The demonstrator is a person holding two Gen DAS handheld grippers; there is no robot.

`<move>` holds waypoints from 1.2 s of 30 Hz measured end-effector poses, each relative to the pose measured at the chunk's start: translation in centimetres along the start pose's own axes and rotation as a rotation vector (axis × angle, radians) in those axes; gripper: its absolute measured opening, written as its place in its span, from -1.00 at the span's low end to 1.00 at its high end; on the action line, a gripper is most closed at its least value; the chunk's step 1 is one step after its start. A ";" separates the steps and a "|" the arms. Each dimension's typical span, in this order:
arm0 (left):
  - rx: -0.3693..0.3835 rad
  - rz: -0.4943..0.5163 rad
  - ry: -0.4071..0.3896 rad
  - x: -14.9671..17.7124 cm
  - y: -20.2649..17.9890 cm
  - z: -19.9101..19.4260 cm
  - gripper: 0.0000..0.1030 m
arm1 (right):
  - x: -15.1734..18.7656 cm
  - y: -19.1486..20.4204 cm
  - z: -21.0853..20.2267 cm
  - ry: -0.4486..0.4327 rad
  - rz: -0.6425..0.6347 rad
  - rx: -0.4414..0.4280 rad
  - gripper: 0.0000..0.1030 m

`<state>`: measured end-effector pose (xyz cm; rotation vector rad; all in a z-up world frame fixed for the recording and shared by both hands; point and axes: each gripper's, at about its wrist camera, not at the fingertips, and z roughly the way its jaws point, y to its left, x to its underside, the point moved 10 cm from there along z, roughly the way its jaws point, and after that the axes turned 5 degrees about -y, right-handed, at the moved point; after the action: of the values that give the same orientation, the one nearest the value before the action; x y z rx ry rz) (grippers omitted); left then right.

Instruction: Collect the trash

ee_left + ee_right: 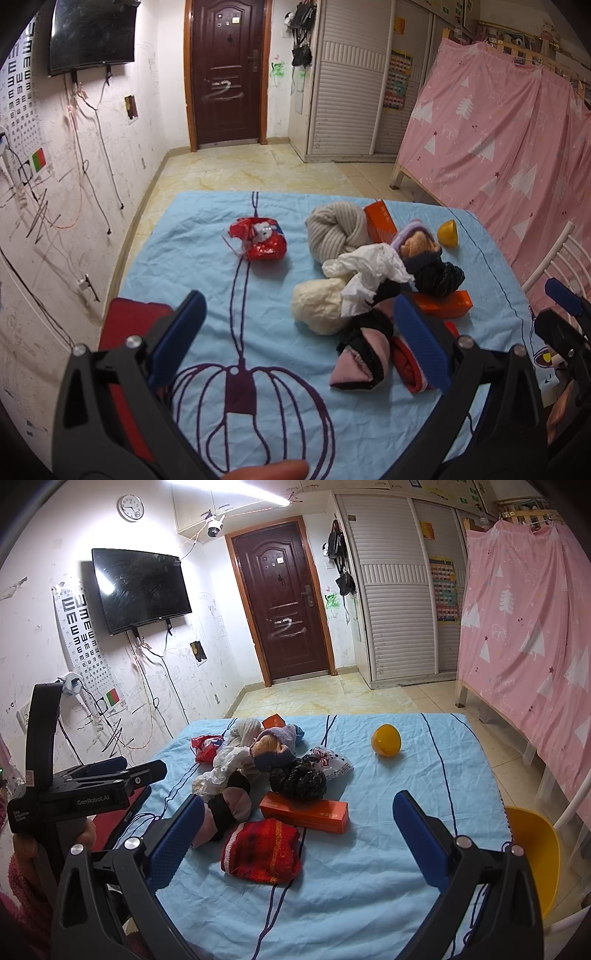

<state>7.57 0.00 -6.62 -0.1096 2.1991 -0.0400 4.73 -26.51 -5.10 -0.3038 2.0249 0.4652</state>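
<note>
The worktop (pixel 406 867) is wearing a light blue quilted cloth with dark purple line drawings, wrinkled in soft folds. A heap of mixed things is lying across its middle and far part. The trash is showing as a crumpled white tissue paper (pixel 369 267), a shiny red foil wrapper with a cartoon print (pixel 258 238) lying apart to the left of the heap, a bunched glossy black plastic bag (pixel 297 781), and a white printed plastic wrapper (pixel 334 762) tucked just behind it. Two flat orange cardboard boxes are lying here: one long box (pixel 304 810) at the near side of the heap, another orange box (pixel 380 221) at the far side. Soft goods are filling the rest: a ribbed beige knitted roll (pixel 334 230), a cream fabric bundle (pixel 321 304), a red knitted cloth with orange stripes (pixel 262 851), a pink and black fuzzy sock (pixel 364 356). A smooth yellow plastic half-shell (pixel 386 740) is sitting alone, well apart to the right.

Both blue-padded tongs are hovering at the near edge. The left tongs (pixel 301 339) are gaping wide, released, gripping nothing. The right tongs (pixel 297 843) are likewise spread wide and released, with the red knitted cloth lying between the pads in view, untouched
</note>
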 end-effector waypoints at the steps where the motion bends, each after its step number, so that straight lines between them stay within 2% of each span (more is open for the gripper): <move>1: 0.000 0.000 0.000 0.0 0.0 0.0 0.90 | 0.0 0.0 0.0 0.000 0.000 0.000 0.84; 15: 0.000 -0.002 0.002 0.0 0.0 0.0 0.90 | 0.0 0.0 0.1 0.002 0.000 0.000 0.84; 24: -0.036 -0.021 0.016 -1.2 1.9 1.1 0.90 | -0.8 0.1 2.9 0.023 0.011 -0.038 0.84; 36: -0.093 -0.065 0.135 -3.7 3.8 6.1 0.90 | -2.5 -0.7 8.0 0.090 0.032 -0.097 0.84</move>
<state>14.46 4.24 -7.53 -0.2373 2.3319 0.0193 12.50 -23.55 -6.50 -0.3579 2.1006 0.5797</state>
